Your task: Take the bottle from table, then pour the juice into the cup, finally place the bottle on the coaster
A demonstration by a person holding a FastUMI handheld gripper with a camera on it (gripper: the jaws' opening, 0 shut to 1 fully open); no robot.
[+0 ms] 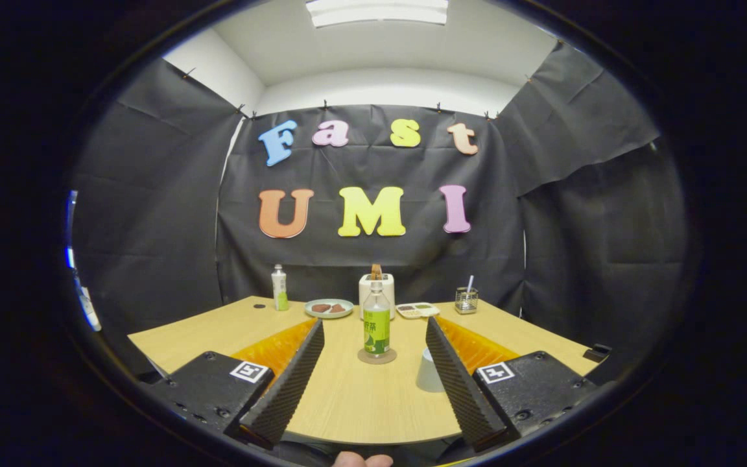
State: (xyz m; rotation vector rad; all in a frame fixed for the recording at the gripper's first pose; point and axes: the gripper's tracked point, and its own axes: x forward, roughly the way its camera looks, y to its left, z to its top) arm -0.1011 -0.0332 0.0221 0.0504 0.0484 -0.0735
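A clear bottle (377, 321) with a green label stands upright on a round brown coaster (377, 356) in the middle of the wooden table (360, 402). A pale grey cup (429, 371) sits just right of the coaster, partly hidden behind my right finger (461, 383). My gripper (373, 331) is open, with its two black ribbed fingers spread wide. The bottle stands beyond the fingertips, centred in the gap, and nothing is touching the fingers.
At the table's back stand a small white-and-green bottle (279, 288), a plate with food (329, 308), a white toaster-like box (377, 290), a divided tray (417, 310) and a wire holder (466, 300). A fingertip (360, 460) shows below the near table edge.
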